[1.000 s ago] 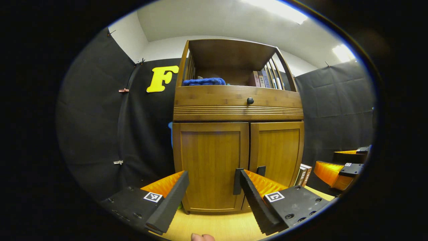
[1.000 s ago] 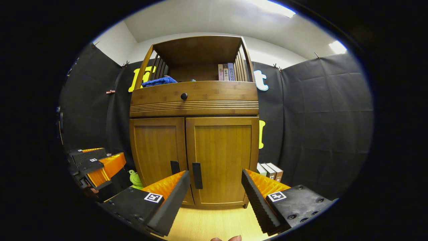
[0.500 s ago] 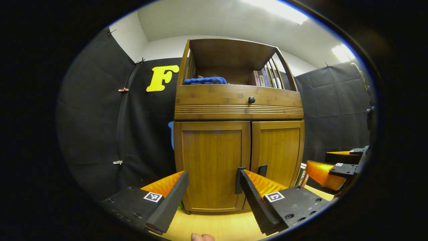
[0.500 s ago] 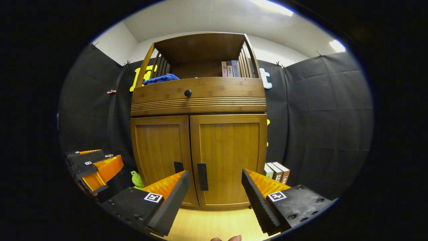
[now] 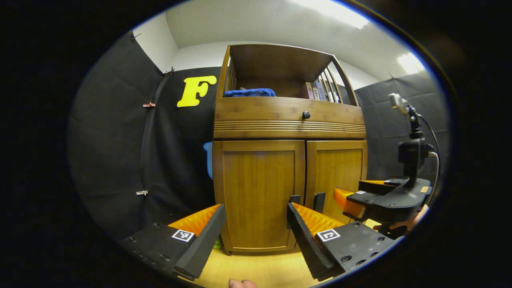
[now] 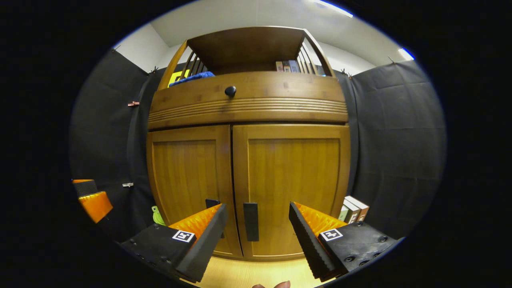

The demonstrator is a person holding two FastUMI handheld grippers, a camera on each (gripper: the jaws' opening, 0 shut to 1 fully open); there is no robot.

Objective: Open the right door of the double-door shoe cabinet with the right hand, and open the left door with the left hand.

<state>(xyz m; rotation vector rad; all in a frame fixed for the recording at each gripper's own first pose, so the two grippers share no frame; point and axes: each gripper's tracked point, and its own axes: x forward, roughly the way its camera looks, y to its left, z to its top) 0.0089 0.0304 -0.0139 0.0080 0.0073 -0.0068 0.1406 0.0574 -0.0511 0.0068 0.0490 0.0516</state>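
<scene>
The wooden shoe cabinet stands straight ahead with both doors shut. In the right gripper view the right door is close, and its dark vertical handle lies in line with the gap of my open right gripper, just beyond the fingertips. The left door's handle peeks over the left finger. In the left gripper view my open left gripper faces the left door, farther back. The left handle is by its right fingertip. The right gripper reaches in toward the right door.
A drawer with a round knob sits above the doors. The open shelf on top holds a blue cloth and books. More books stand on the floor right of the cabinet, and a green toy left of it.
My right gripper has moved forward and much closer to the cabinet, with the right handle now lined up between its fingers. The left gripper has barely shifted. Both doors stay shut.
</scene>
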